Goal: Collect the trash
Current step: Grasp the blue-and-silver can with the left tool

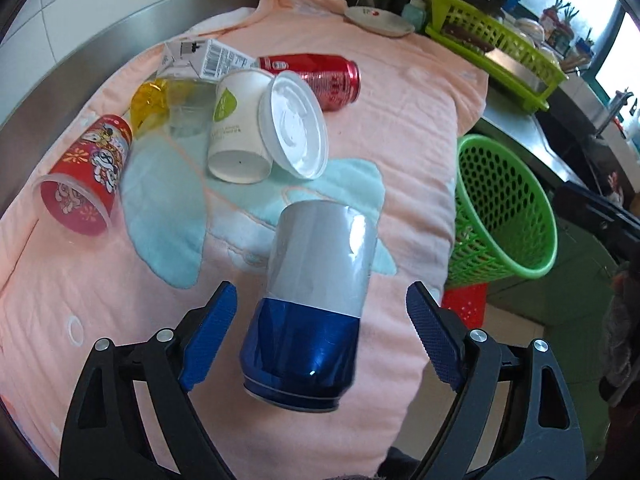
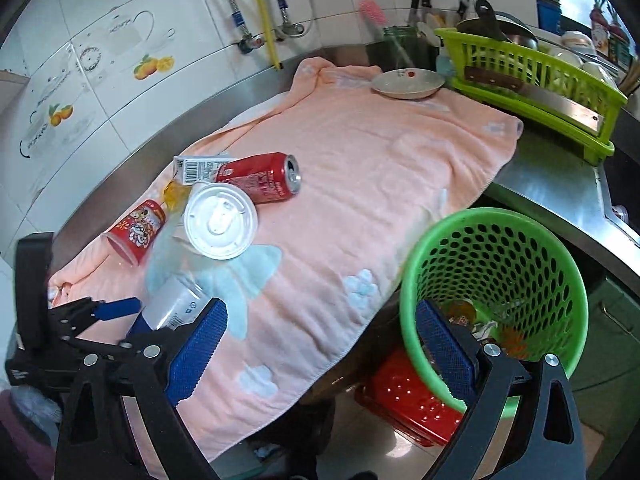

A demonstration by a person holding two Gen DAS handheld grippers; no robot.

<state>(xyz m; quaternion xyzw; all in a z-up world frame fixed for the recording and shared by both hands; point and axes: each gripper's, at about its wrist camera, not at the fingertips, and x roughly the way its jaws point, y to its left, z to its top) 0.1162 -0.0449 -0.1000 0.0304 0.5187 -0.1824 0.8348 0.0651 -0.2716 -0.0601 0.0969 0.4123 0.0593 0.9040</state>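
Observation:
A blue and silver can (image 1: 312, 300) lies on the pink towel (image 1: 400, 140) between the open fingers of my left gripper (image 1: 322, 316), which do not touch it. Behind it lie a white paper cup with lid (image 1: 256, 128), a red can (image 1: 320, 74), a red printed cup (image 1: 86, 176), a clear yellow cup (image 1: 168, 104) and a small carton (image 1: 208, 58). A green perforated trash basket (image 2: 500, 280) stands at the towel's right edge with some trash inside. My right gripper (image 2: 320, 344) is open and empty, one finger over the basket's rim. The left gripper also shows in the right wrist view (image 2: 120, 312).
A white plate (image 2: 408, 82) sits at the towel's far end. A lime dish rack (image 2: 532, 84) with a cleaver stands on the steel counter at the right. A red stool (image 2: 412, 404) is on the floor below the basket. A tiled wall with pipes runs behind.

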